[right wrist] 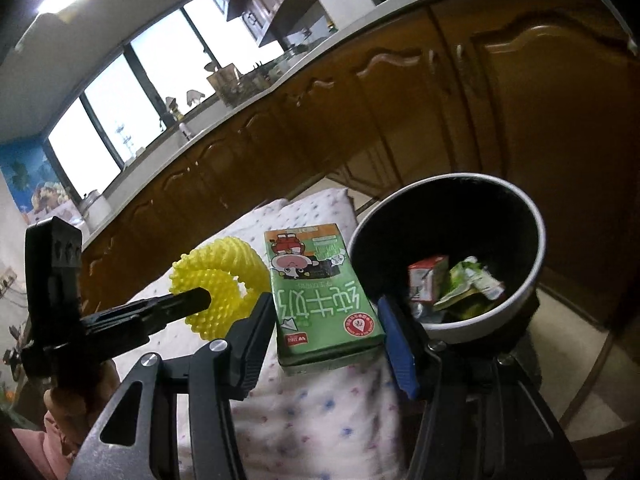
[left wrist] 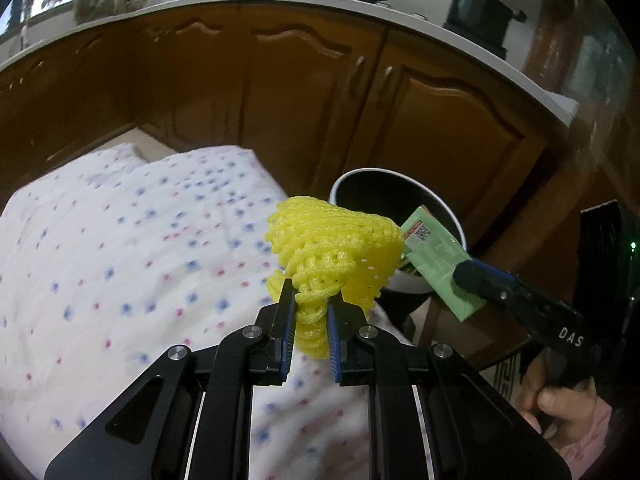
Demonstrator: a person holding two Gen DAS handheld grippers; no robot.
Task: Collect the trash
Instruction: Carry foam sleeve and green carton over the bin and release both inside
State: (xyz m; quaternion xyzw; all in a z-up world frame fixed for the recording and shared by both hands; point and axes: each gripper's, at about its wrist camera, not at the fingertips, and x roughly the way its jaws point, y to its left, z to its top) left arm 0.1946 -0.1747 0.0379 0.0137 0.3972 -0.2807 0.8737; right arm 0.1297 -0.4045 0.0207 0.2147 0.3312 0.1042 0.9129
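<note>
The left gripper [left wrist: 311, 312] is clamped on the yellow foam net [left wrist: 334, 252], and the right gripper [right wrist: 326, 330] pinches the green milk carton [right wrist: 320, 300] across its sides; both hang just beside the trash bin [right wrist: 534, 248], which already holds wrappers. The net looks light and squashy, so any bunched end serves as a hold; the carton seems stiffer and probably empty. Beside the bin lies a spotted cloth [left wrist: 120, 248], with wooden kitchen cabinets [left wrist: 312, 92] behind it.

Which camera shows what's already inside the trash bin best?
The right wrist view: it looks into the white-rimmed black trash bin, showing crumpled wrappers. The left wrist view shows only its rim, mostly behind the yellow foam net.
</note>
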